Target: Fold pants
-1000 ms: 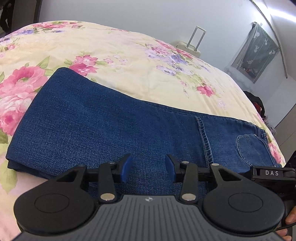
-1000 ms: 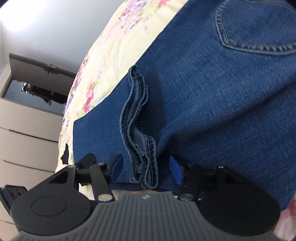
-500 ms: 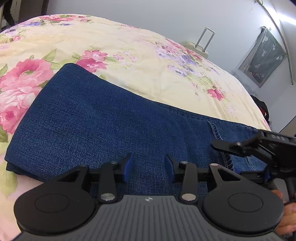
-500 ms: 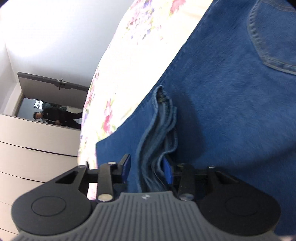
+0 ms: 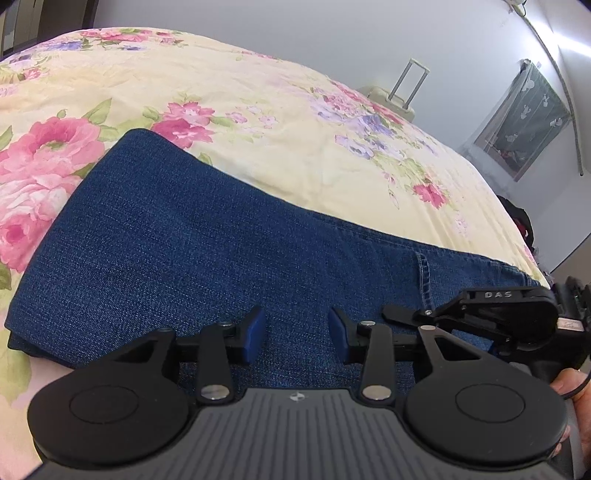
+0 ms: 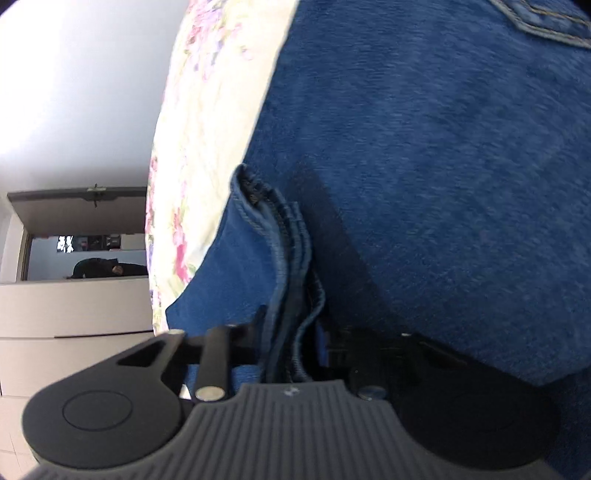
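Note:
Blue denim pants (image 5: pixel 207 251) lie folded lengthwise across the floral bedspread (image 5: pixel 258 122). My left gripper (image 5: pixel 296 334) is open and empty, low over the middle of the pants. My right gripper (image 6: pixel 288 341) is shut on the stacked leg hems (image 6: pixel 284 251), which stand up in a bunch between its fingers. The right gripper also shows in the left wrist view (image 5: pixel 480 314), at the right by the hem seam. A back pocket (image 6: pixel 546 18) shows at the top right of the right wrist view.
A white suitcase (image 5: pixel 395 99) stands past the bed's far edge by the wall. A dark hanging cloth (image 5: pixel 524 122) is on the right wall. White drawers (image 6: pixel 66 317) and an open doorway (image 6: pixel 81 258) are at the left of the right wrist view.
My right gripper has closed from open around the leg hems and now pinches them. It has moved into the left wrist view. The left gripper has stayed open.

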### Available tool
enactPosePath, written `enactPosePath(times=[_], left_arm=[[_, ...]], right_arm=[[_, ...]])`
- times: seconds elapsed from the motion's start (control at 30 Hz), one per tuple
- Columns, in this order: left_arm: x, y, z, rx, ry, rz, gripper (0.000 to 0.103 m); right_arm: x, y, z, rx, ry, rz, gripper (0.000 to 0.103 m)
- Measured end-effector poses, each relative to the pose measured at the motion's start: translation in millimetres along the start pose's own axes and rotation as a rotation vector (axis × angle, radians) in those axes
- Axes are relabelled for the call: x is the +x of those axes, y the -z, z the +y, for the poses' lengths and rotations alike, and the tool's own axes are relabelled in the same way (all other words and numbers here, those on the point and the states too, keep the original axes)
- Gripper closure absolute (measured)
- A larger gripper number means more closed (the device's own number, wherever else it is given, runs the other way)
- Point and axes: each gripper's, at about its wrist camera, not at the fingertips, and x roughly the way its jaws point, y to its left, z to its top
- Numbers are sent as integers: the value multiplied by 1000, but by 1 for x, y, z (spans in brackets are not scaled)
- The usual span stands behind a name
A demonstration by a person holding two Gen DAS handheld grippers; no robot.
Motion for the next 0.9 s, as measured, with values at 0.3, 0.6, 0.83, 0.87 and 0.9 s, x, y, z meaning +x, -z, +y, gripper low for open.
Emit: enactPosePath(times=[0.3, 0.6, 0.83, 0.87, 0.9], left_arm=[[-48, -18, 14, -46, 23, -271, 57], [-42, -18, 13, -18, -5, -230, 57], [-25, -3, -4, 53, -4, -140, 57], [-23, -1, -8, 66, -1, -130, 57], [-20, 1, -11, 79, 2, -121, 57]], right_arm=[[-69, 10, 124, -465, 102, -163, 99], [-236, -17, 183, -654, 326, -335, 99], [-335, -65, 157, -631, 472, -410, 99], [-344, -73, 149, -617, 483, -413, 99], [-356, -80, 141, -609, 494, -411, 99]])
